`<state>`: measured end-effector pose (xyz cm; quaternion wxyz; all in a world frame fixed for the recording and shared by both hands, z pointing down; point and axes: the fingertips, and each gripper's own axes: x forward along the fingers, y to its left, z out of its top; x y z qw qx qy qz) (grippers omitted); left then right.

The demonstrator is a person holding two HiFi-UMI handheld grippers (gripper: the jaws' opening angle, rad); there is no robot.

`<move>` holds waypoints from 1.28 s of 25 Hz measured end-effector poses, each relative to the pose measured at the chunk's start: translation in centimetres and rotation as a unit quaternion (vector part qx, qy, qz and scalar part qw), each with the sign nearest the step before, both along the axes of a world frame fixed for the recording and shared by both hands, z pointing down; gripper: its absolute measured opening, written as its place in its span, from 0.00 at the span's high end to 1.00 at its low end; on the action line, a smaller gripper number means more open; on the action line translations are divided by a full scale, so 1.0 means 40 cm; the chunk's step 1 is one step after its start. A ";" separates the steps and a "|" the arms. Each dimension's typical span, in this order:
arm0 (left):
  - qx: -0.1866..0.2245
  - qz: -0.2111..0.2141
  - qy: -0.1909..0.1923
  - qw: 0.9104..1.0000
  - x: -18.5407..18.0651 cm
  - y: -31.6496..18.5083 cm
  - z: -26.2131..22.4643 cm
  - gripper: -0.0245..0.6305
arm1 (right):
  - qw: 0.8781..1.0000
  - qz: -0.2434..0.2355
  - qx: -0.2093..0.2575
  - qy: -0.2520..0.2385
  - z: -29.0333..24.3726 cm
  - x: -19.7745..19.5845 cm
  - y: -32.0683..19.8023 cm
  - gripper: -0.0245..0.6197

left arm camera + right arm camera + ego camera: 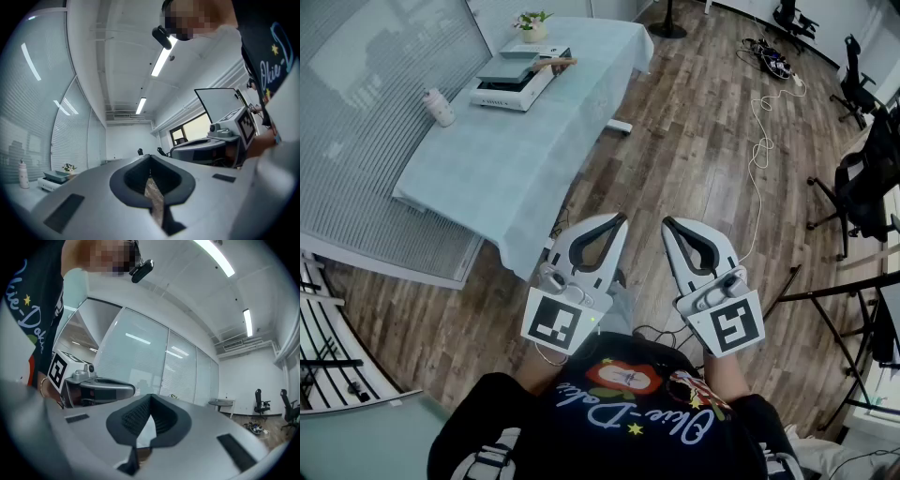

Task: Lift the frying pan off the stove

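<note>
Grey frying pan (510, 67), far beyond left tool (621, 218)

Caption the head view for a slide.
Left gripper and right gripper, jaws shut and empty, near the person's chest, far from the frying pan on the stove atop the table.

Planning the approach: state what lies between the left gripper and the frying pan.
Head view: wood floor, then bare tablecloth up to the stove under the frying pan.
</note>
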<state>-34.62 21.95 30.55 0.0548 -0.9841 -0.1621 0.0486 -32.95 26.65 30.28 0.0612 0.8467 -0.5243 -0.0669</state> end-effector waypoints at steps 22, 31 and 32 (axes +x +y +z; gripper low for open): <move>-0.013 -0.018 -0.009 1.000 0.190 -0.079 0.040 0.96 | 1.000 -0.014 -0.002 -0.018 0.042 0.202 -0.077 0.96; -0.008 -0.042 -0.016 0.999 0.325 -0.172 0.058 0.96 | 0.999 -0.034 -0.014 -0.028 0.058 0.345 -0.160 0.96; -0.009 -0.044 -0.018 0.999 0.340 -0.183 0.061 0.96 | 0.999 -0.035 -0.015 -0.029 0.059 0.360 -0.171 0.96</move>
